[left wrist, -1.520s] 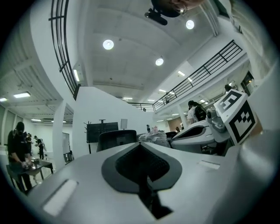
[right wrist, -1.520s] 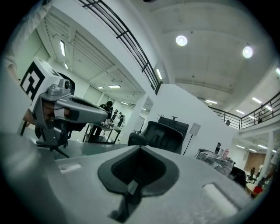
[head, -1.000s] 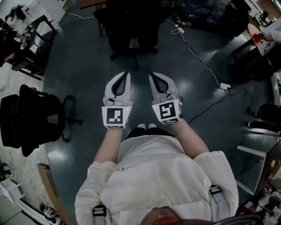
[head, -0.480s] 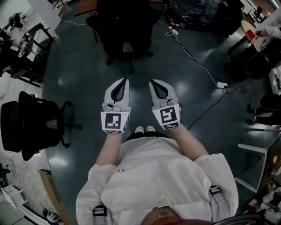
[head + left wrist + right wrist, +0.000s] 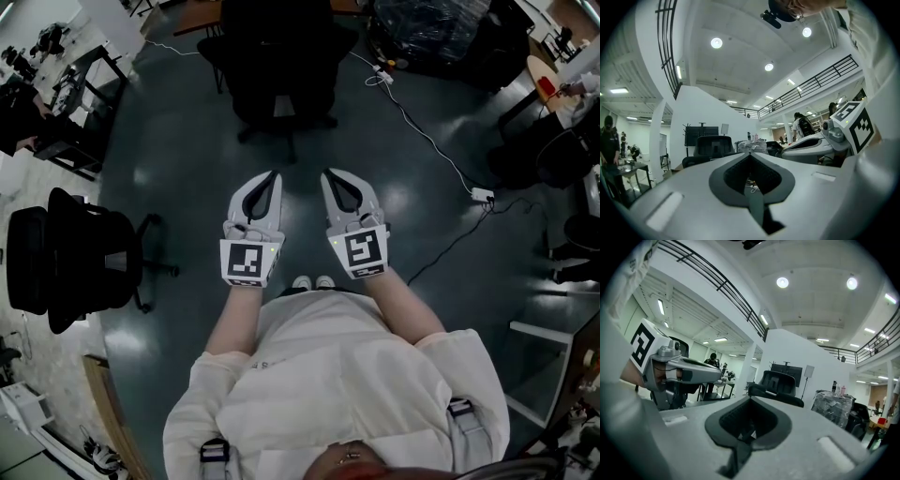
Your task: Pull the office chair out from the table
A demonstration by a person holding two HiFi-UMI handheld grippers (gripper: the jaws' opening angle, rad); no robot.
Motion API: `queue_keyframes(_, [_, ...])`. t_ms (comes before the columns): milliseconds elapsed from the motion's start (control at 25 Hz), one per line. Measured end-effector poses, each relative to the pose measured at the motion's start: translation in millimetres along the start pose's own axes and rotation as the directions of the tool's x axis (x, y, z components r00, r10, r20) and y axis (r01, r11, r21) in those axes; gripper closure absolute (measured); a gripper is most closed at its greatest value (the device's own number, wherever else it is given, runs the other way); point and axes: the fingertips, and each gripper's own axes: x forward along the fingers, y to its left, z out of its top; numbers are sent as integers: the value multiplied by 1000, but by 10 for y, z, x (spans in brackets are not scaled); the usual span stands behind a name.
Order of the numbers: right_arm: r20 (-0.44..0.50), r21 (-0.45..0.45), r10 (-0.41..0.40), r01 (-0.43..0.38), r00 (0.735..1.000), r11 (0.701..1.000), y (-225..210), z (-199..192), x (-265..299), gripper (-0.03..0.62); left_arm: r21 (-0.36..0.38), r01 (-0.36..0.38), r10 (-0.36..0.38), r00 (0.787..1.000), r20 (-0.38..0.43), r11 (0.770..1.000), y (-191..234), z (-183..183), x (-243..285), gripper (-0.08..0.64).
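Now left gripper (image 5: 272, 176) and right gripper (image 5: 329, 175) are hovering, jaws clenched empty, well short of the office chair (image 5: 277, 66) (upper centre): approaching or backing away, unclear.

A spare black chair (image 5: 70, 258) stands at the left on the dark, glossy floor (image 5: 178, 159). A white cable (image 5: 427, 136) runs across the floor to a power strip (image 5: 482, 195) at the right.

I see a loose cream top (image 5: 337, 375) with sleeves ending above the forearms, black buckled straps (image 5: 214, 450) at both shoulders, and white shoe toes (image 5: 312, 281). The left gripper (image 5: 273, 174) and right gripper (image 5: 327, 172) are pale grey teardrop shells lined with dark padding. Each carries a black-and-white marker cube (image 5: 246, 263) with a tiny green light.
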Motion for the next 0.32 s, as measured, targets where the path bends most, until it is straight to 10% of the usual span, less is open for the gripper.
queue_keyframes(320, [6, 17, 18, -18, 1000, 1000, -106, -45, 28, 601, 13, 37, -37, 999, -27, 999, -56, -72, 116, 543])
